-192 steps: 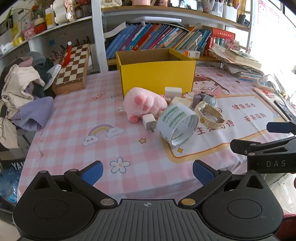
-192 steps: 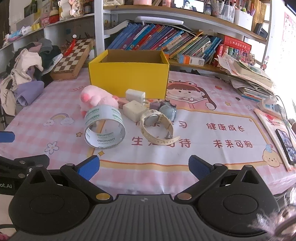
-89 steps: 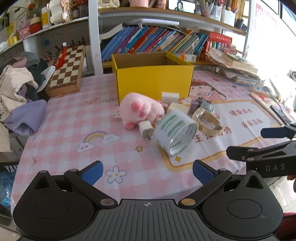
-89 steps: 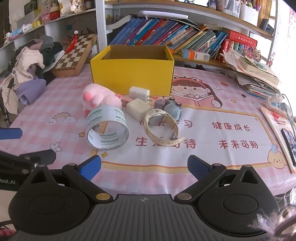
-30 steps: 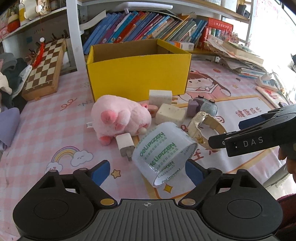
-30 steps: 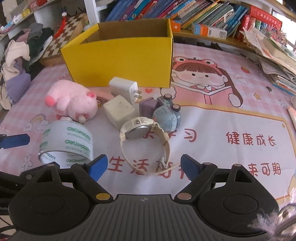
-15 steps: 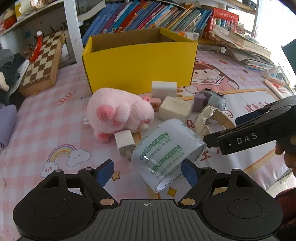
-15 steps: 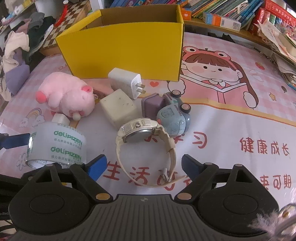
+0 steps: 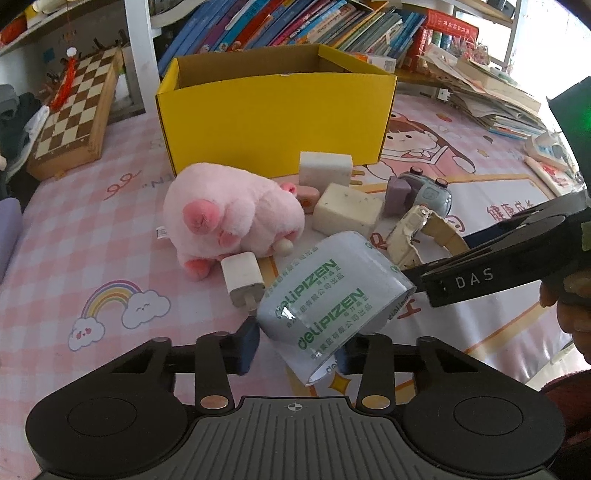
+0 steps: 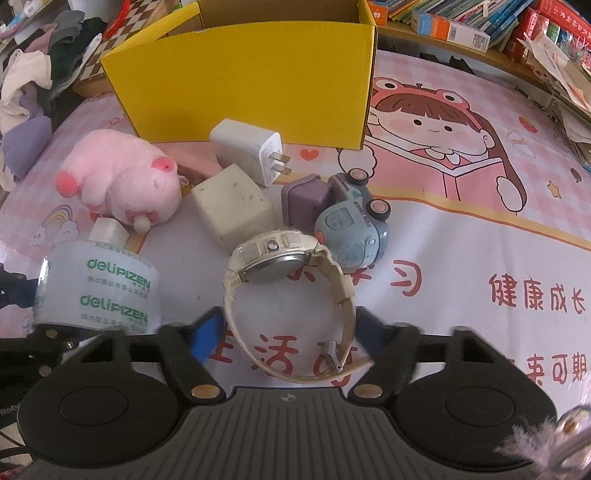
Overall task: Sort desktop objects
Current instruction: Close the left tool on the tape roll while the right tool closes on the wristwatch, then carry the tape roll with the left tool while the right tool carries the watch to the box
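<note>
A roll of clear tape (image 9: 328, 299) lies tilted on the pink tablecloth, and my left gripper (image 9: 295, 350) is shut on its near rim. The roll also shows in the right wrist view (image 10: 98, 288). My right gripper (image 10: 286, 338) is closed around the strap of a cream wristwatch (image 10: 284, 266), its blue pads touching both sides. Behind them lie a pink plush pig (image 9: 229, 218), a small white charger (image 9: 242, 278), a cream block (image 10: 232, 206), a white plug adapter (image 10: 247, 149), a blue toy car (image 10: 351, 225) and a purple block (image 10: 304, 199). A yellow open box (image 9: 273, 110) stands behind.
A chessboard (image 9: 70, 122) leans at the back left beside a pile of clothes (image 10: 26, 81). Shelved books (image 9: 295, 26) run behind the box. Stacked papers and books (image 9: 491, 99) sit at the back right. The right gripper's body (image 9: 517, 254) crosses the right side of the left wrist view.
Both grippers moved forward and down. The left closed on the tape roll's rim; the right closed onto the watch strap. Half a second ago both were open.
</note>
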